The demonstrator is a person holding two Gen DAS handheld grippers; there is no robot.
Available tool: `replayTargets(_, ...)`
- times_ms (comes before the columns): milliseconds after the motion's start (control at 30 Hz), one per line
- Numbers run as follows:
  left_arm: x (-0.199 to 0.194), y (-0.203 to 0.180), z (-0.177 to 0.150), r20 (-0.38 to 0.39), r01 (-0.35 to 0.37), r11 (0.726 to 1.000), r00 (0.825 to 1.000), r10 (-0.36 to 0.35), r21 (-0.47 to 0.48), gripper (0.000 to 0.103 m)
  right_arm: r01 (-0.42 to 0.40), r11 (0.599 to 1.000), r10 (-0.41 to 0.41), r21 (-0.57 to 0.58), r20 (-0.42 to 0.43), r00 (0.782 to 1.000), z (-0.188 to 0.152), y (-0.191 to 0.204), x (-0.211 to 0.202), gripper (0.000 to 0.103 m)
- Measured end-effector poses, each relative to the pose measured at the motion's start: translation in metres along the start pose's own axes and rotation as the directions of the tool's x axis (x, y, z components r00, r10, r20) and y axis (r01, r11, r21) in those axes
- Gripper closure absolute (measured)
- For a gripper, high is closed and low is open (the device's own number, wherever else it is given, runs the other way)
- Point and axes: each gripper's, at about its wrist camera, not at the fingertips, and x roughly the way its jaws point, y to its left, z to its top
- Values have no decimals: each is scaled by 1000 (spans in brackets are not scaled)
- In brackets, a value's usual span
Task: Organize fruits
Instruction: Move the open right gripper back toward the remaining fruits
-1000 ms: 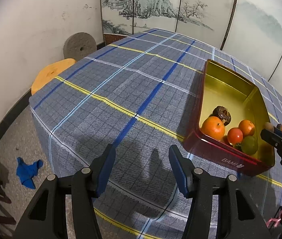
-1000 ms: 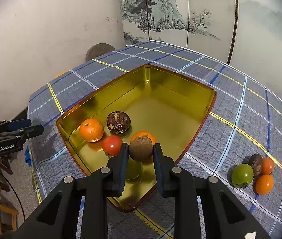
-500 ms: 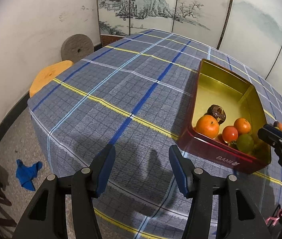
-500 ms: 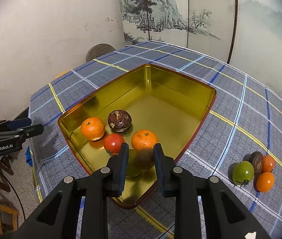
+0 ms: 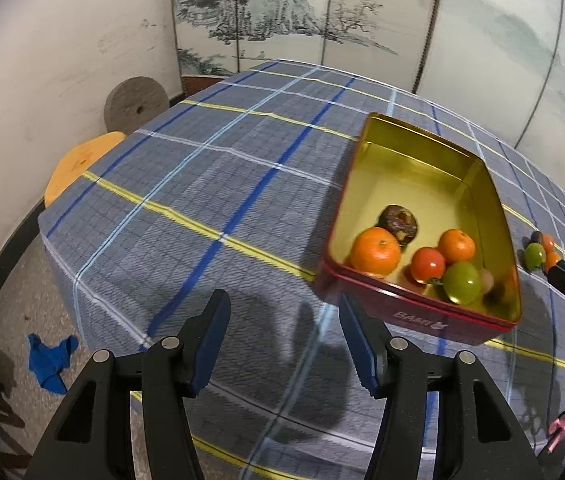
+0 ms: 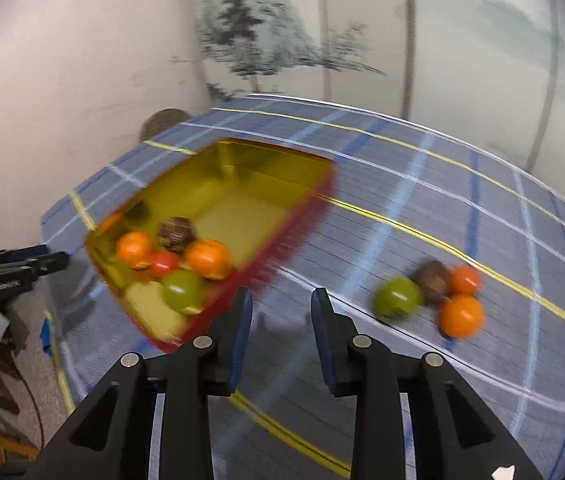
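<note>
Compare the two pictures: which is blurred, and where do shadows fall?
Right wrist view: motion blur smears the tin, the loose fruits and the plaid lines. Left wrist view: sharp, with soft shadows on the tablecloth ahead of the left tongs; fisheye bends the edges.

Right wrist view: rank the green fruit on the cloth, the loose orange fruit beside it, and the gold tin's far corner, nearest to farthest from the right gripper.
From the right gripper:
1. Green fruit, right.
2. Orange fruit, farther right.
3. Tin's far corner, up and back.
</note>
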Motion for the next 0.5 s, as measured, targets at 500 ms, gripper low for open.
replayTargets(500, -2, -88, 17, -12, 119, 982, 993, -118, 145, 45, 159, 978, -148, 139, -87, 985, -27, -99, 16, 73)
